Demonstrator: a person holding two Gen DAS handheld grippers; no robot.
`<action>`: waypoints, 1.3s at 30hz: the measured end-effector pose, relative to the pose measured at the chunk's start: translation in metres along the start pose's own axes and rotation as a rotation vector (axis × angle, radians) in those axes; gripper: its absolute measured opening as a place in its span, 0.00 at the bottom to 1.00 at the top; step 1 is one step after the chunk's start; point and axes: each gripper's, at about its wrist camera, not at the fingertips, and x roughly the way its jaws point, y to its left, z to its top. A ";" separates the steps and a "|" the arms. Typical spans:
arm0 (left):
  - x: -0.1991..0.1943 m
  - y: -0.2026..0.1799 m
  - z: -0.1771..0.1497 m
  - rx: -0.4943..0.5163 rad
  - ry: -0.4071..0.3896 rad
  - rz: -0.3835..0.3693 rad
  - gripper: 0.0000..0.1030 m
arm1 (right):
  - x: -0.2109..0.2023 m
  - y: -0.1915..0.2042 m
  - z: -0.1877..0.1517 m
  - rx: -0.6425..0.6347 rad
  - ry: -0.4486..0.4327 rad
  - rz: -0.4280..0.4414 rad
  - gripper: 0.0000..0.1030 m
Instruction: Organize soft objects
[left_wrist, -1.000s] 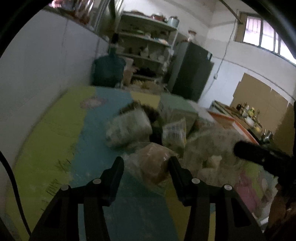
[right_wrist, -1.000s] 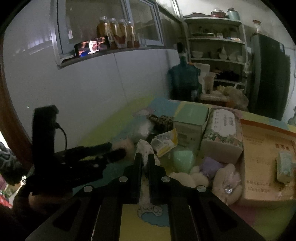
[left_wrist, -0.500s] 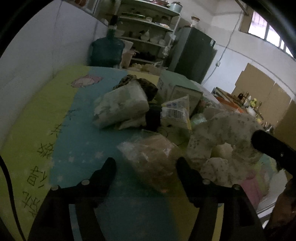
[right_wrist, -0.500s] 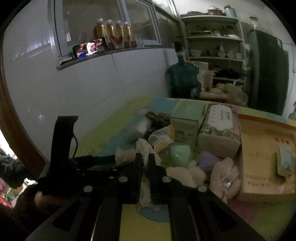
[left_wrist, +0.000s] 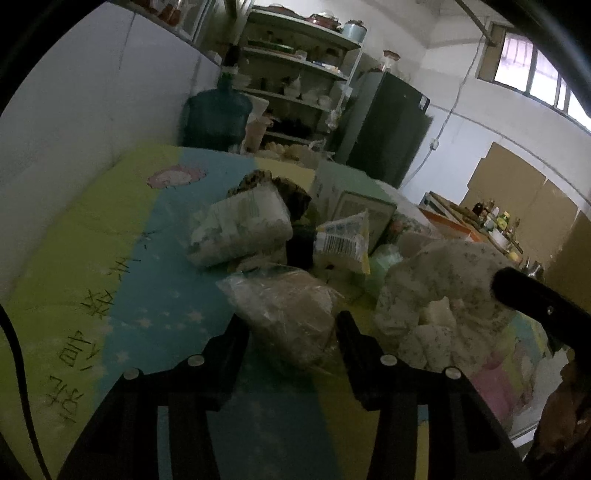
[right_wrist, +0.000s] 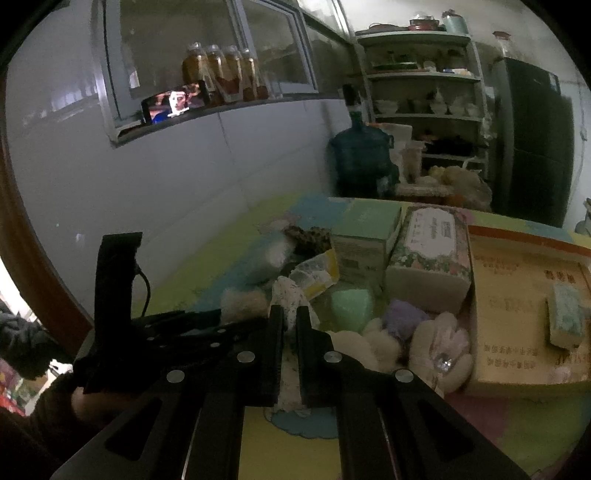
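A: What carries everything, and what is the biggest thing on it?

B: A surface (left_wrist: 110, 266) under a green, blue and yellow play mat. Soft goods and boxes are heaped toward its far right corner. An open cardboard tray (right_wrist: 524, 306) lies at the right edge, and two tissue boxes (right_wrist: 428, 258) stand beside it.

A: Which step is in hand?

B: Picking up, I judge. The left tongs (left_wrist: 291, 325) straddle a clear plastic bag of tan stuffing (left_wrist: 288, 310), near the middle of the surface and in front of the heap. The jaws have just been closing, and the bag sits between them. Its film looks to touch both fingers, but I cannot tell whether they press firmly.

A: And the other tool?

B: The right tongs (right_wrist: 290, 321) are clenched on a strip of floral cloth (right_wrist: 290, 291). It runs between the fingers from the near edge up toward the heap.

A: What does the next move call for?

B: Probably a firmer squeeze on the slippery bag, then a lift clear of the white wrapped bundle (left_wrist: 240, 229) behind it. The cloth needs carrying away too.

A: What differs from the earlier frames?

B: Half a second ago the left jaws stood wider, apart from the bag. Now they sit close against its sides. A full second ago that view was blurred. The right tongs hold the cloth as before.
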 end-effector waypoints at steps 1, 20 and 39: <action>-0.003 -0.001 0.000 0.002 -0.008 0.001 0.48 | -0.002 0.001 0.000 -0.002 -0.004 0.000 0.07; -0.036 -0.041 0.022 0.092 -0.113 -0.025 0.48 | -0.042 -0.001 0.020 -0.024 -0.121 -0.049 0.07; -0.014 -0.120 0.046 0.175 -0.146 -0.125 0.48 | -0.091 -0.048 0.021 0.029 -0.211 -0.171 0.07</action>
